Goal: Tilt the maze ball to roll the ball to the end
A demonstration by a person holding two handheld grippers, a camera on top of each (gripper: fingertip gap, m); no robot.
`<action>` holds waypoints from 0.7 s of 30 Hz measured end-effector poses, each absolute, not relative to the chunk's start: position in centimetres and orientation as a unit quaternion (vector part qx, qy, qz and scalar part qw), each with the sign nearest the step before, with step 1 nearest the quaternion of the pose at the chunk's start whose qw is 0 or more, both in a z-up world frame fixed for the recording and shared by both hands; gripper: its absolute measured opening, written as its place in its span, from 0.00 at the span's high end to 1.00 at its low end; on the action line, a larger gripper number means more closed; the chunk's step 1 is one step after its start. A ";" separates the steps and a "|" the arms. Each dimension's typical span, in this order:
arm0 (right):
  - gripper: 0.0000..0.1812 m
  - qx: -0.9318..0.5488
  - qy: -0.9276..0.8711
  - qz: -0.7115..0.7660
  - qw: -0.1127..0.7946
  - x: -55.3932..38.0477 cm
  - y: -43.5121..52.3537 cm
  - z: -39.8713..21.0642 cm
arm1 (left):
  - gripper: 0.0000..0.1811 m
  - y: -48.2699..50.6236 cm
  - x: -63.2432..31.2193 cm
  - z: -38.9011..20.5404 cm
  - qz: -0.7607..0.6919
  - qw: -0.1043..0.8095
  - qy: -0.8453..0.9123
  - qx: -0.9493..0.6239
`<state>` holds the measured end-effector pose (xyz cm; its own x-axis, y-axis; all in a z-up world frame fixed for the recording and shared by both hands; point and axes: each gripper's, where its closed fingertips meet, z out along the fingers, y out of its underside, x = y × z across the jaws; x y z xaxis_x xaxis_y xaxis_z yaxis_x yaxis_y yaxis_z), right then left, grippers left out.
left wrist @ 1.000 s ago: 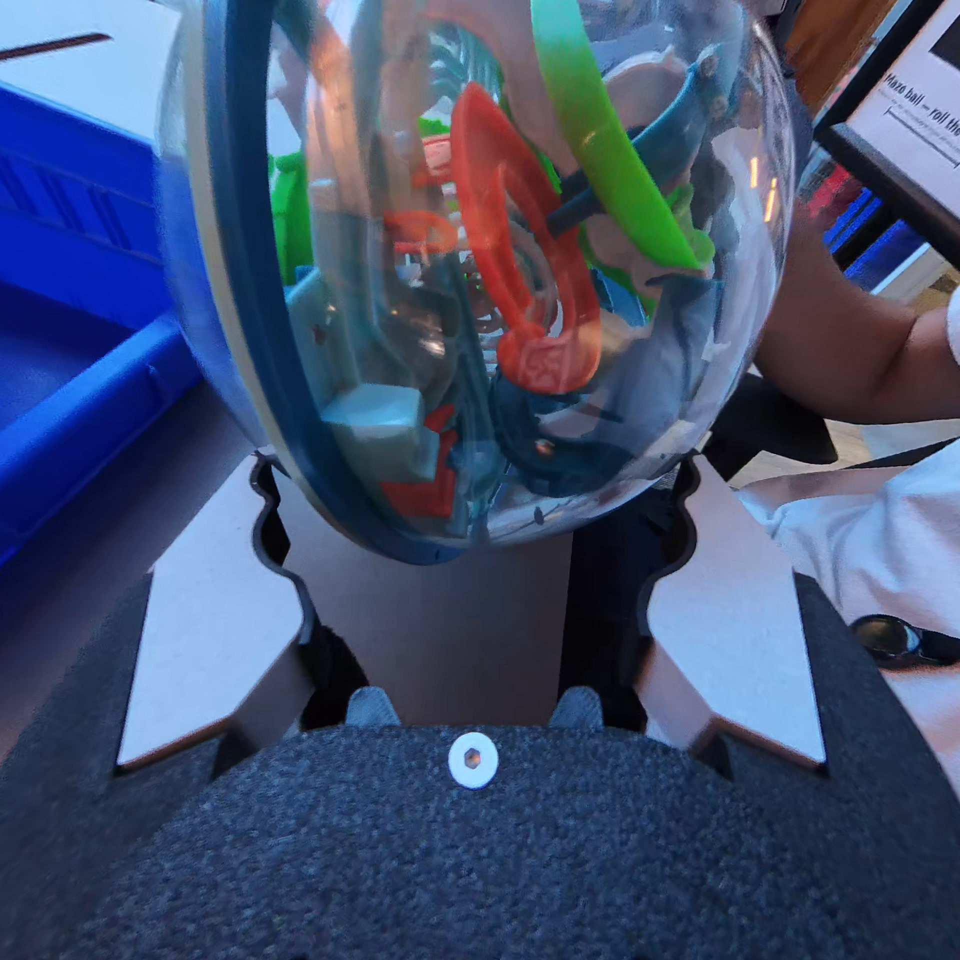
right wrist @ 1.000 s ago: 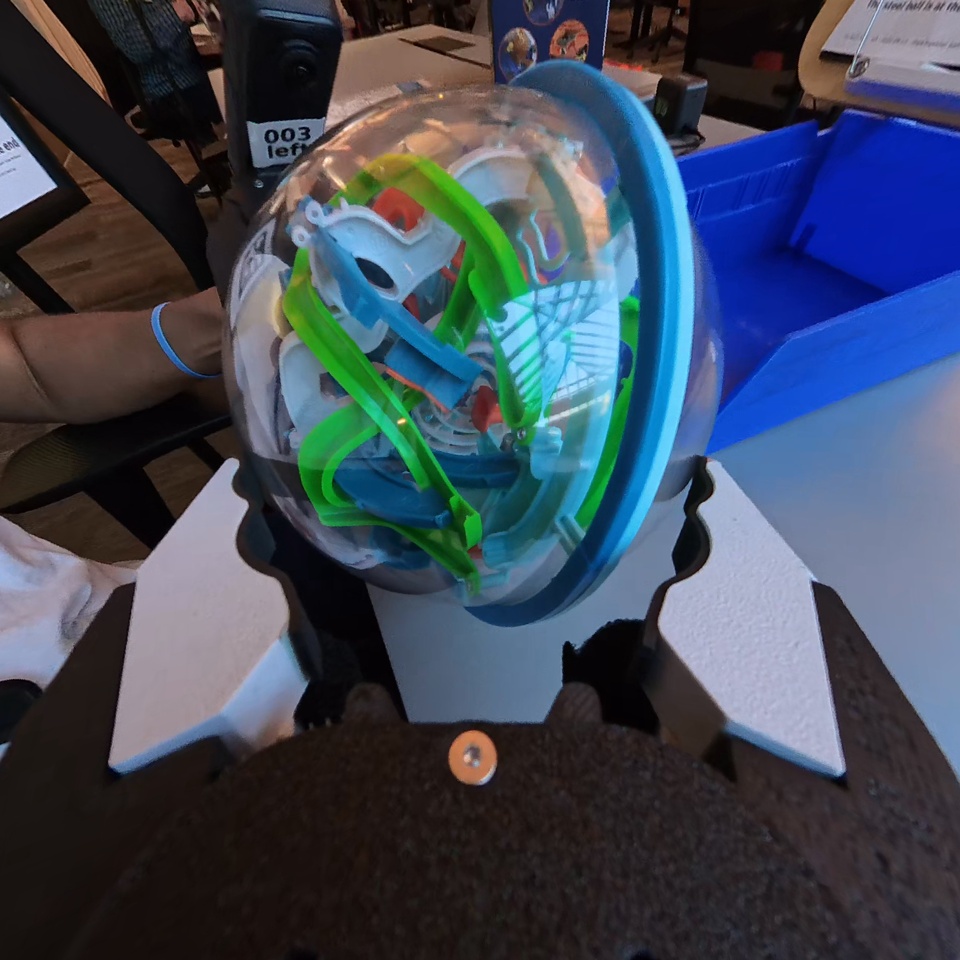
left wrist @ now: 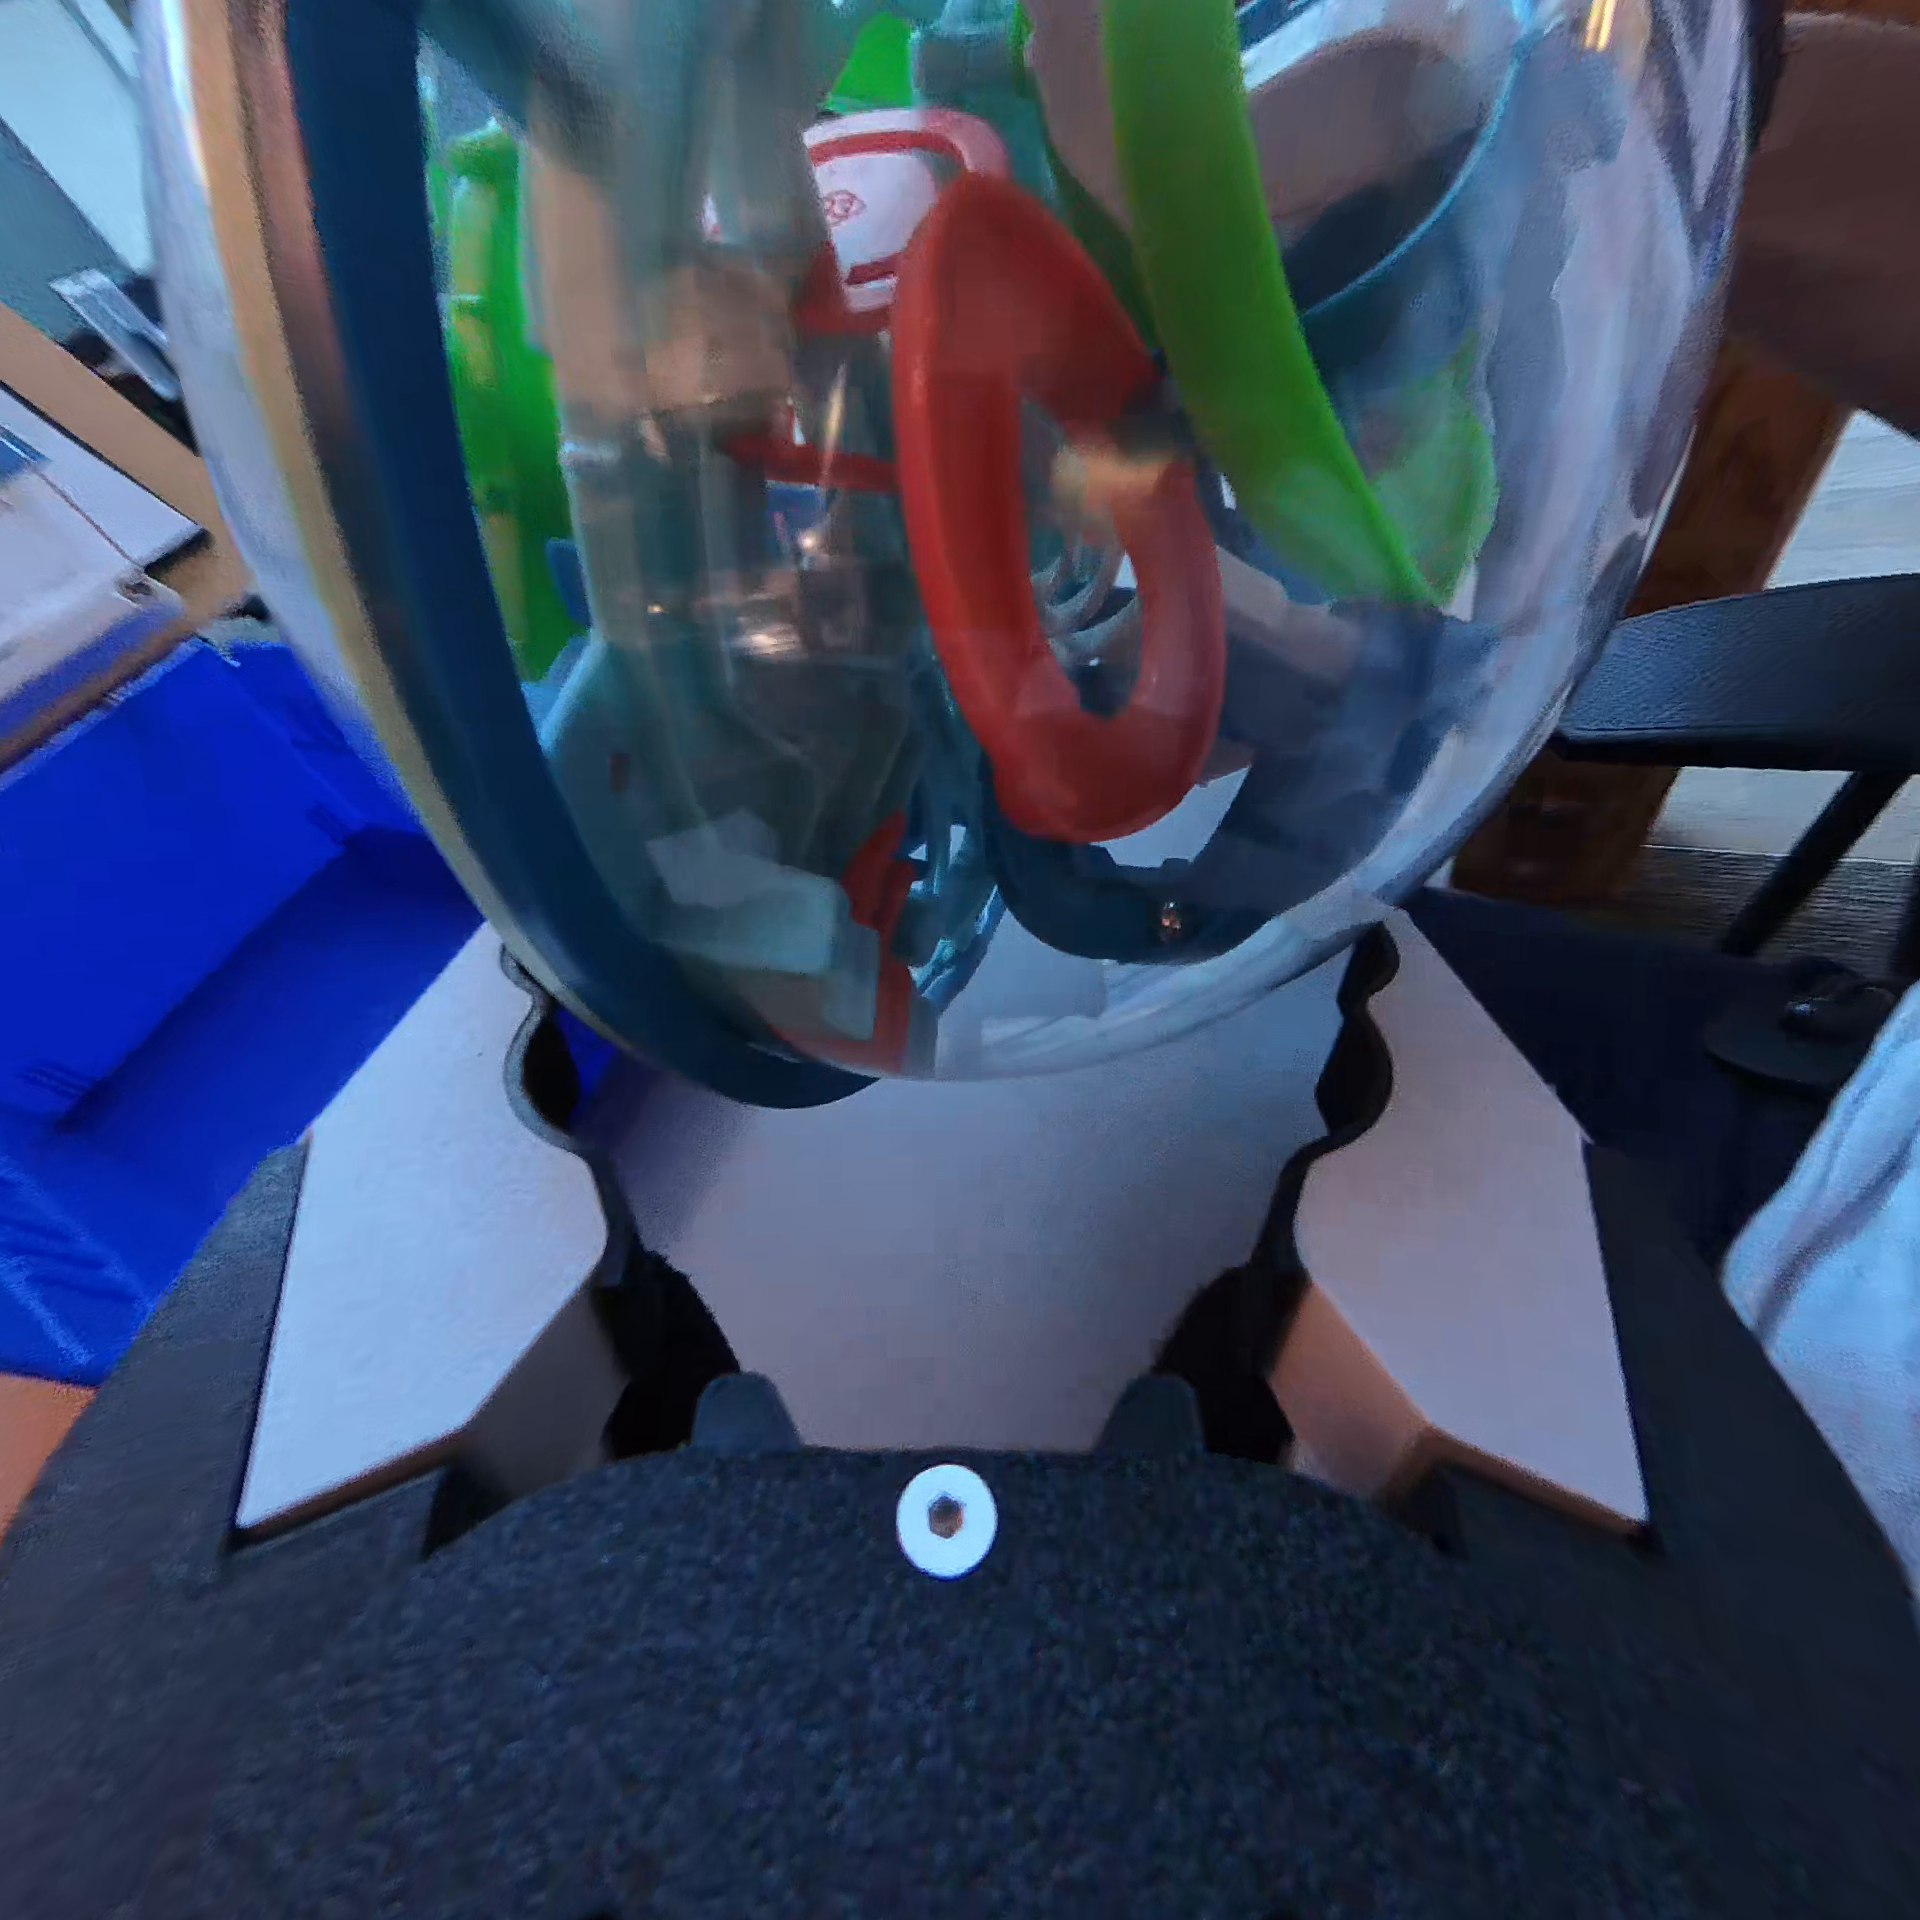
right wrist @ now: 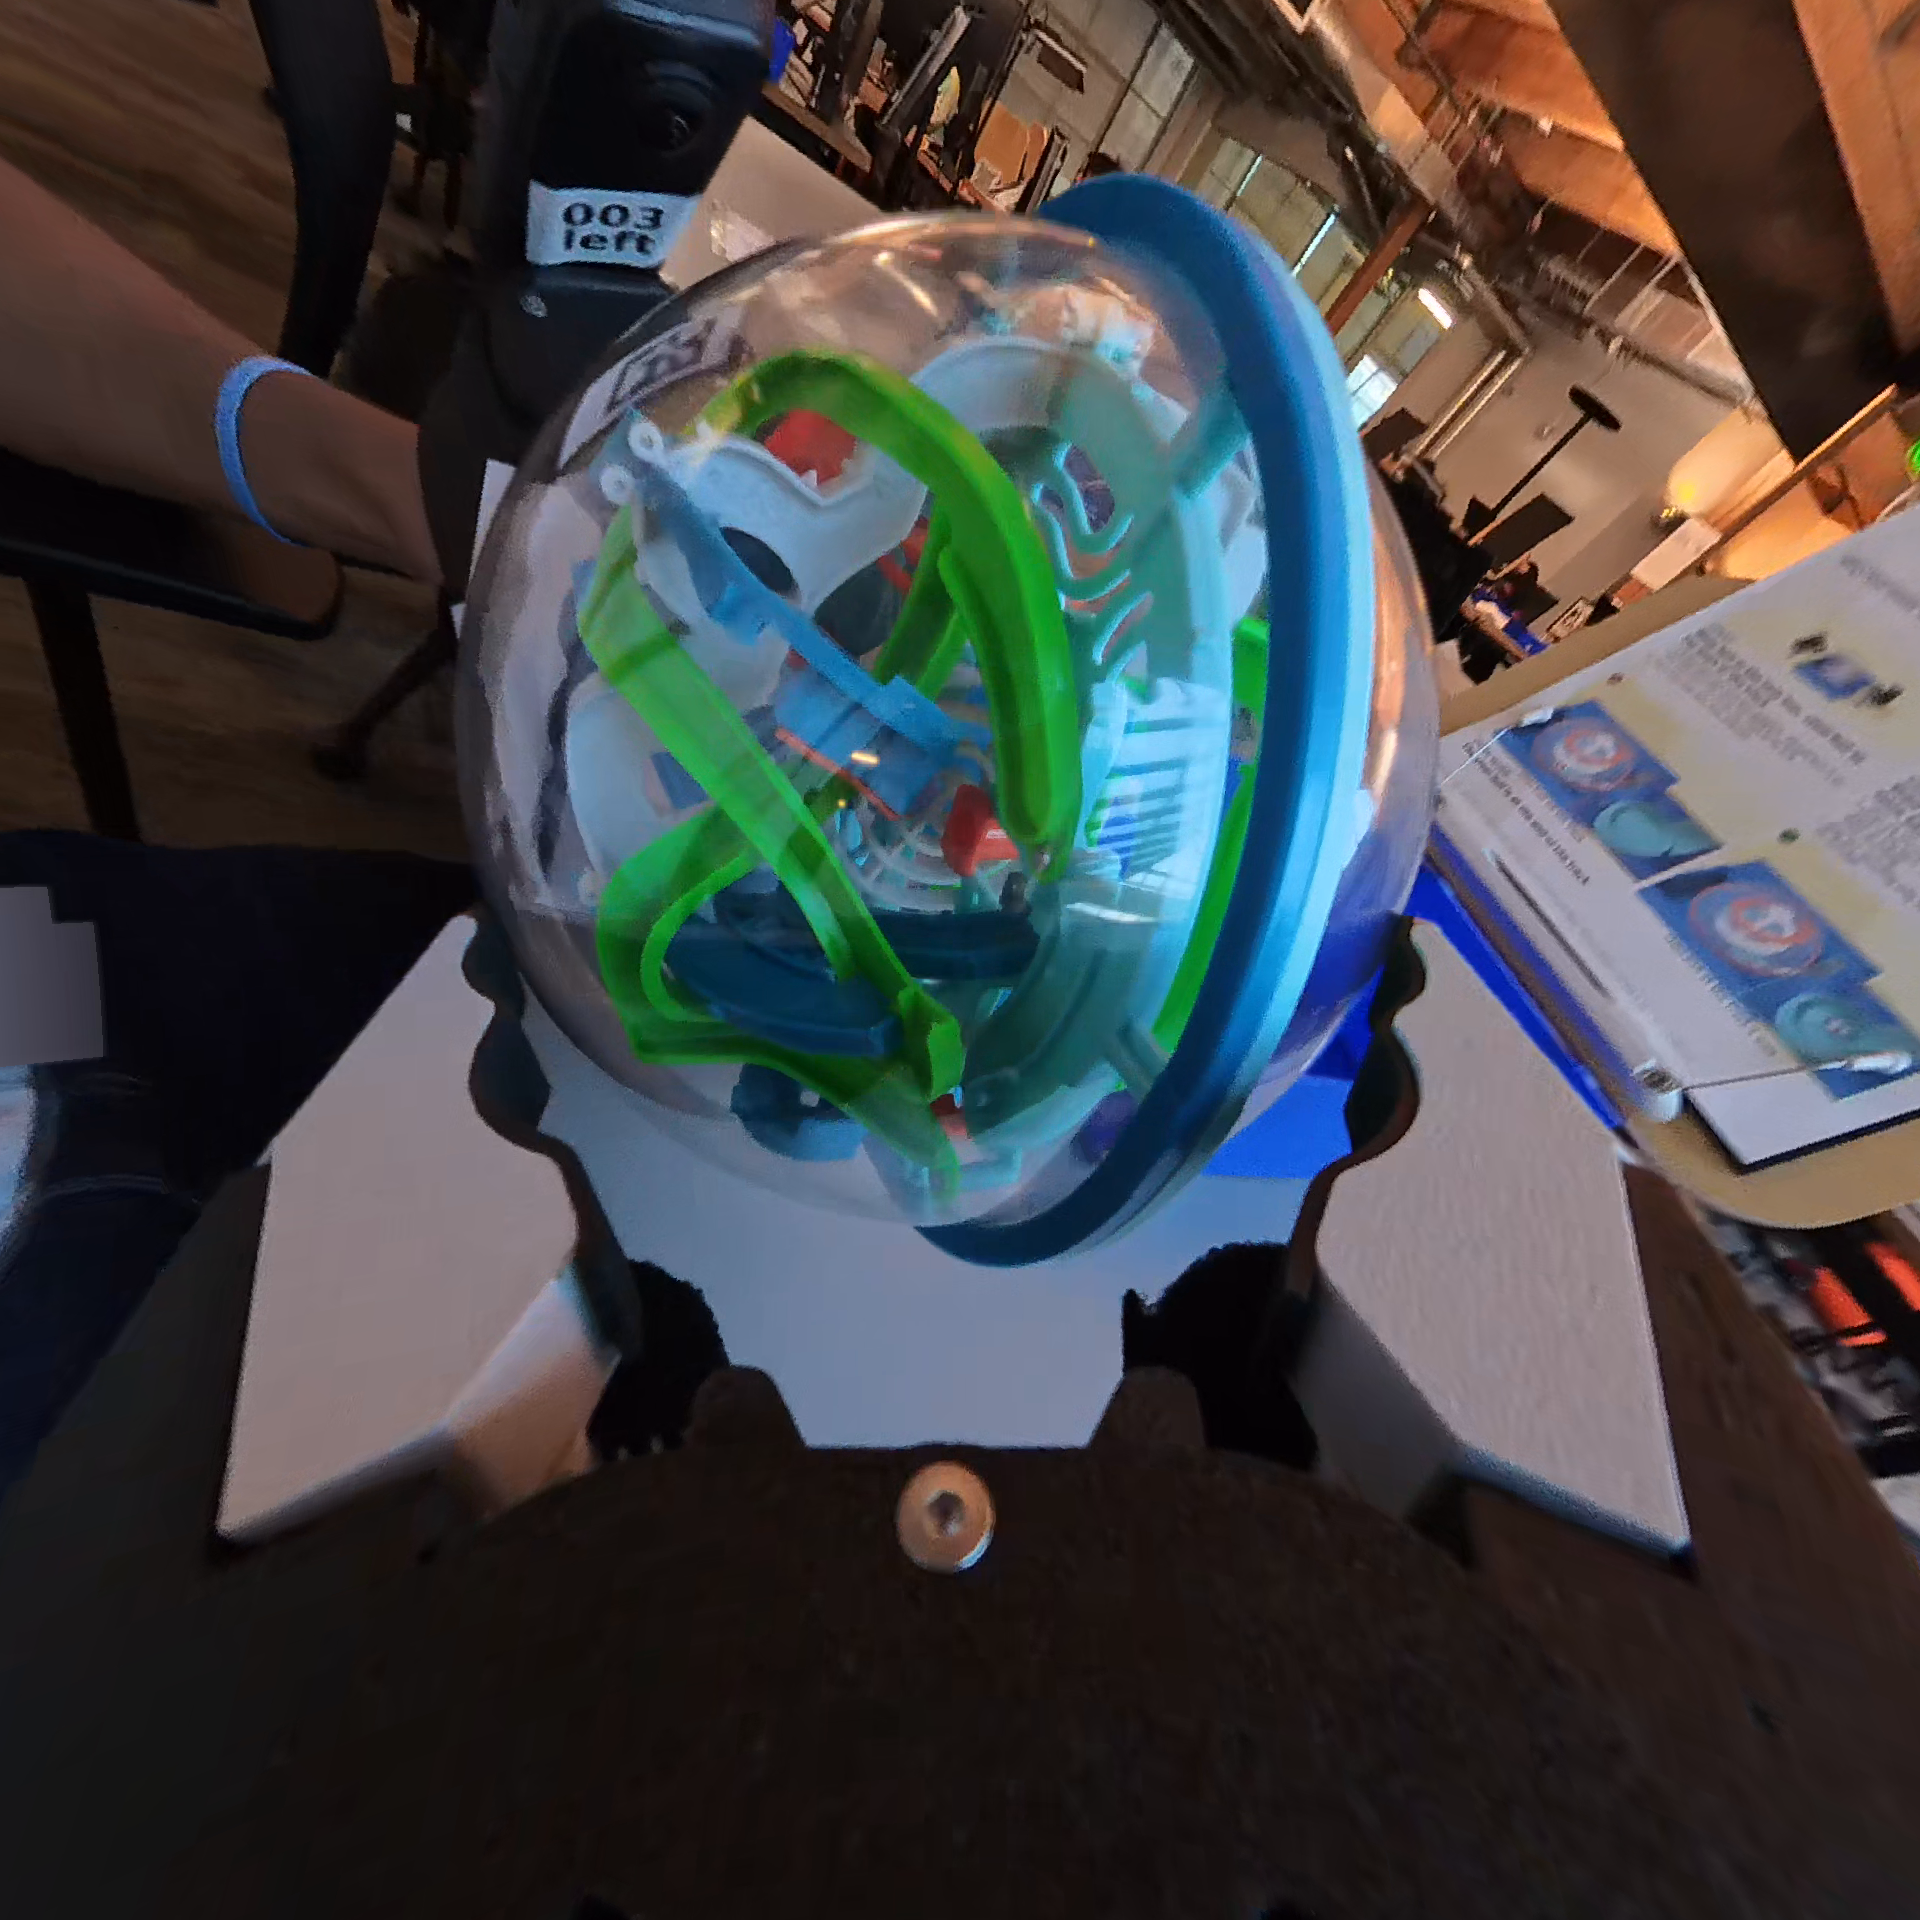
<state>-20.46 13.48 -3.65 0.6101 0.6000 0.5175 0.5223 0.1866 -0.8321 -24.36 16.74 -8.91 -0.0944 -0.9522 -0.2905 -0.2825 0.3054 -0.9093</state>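
Right wrist view, clear spherical maze ball

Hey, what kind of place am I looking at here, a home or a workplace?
Most likely a workplace, a large open workshop or lab. Behind the maze ball there are exposed ceiling beams and ducts, rows of work tables across a big hall, and an instruction sheet beside a blue bin.

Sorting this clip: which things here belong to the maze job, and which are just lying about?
Job:
maze ball
left tongs
right tongs

Lying about:
blue bin
instruction sheet
black chair
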 end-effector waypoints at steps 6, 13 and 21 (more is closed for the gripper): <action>0.15 -0.591 -0.486 -0.026 0.643 -20.8 13.5 -2.4 | 0.20 17.2 -24.9 -7.0 -0.286 0.553 0.645 -0.443; 0.15 -0.577 -0.496 -0.050 0.647 -20.5 13.9 -2.8 | 0.20 17.7 -25.1 -6.7 -0.242 0.582 0.646 -0.430; 0.15 -0.622 -0.477 -0.050 0.619 -19.3 15.6 -7.3 | 0.20 19.2 -24.5 -11.3 -0.238 0.506 0.673 -0.484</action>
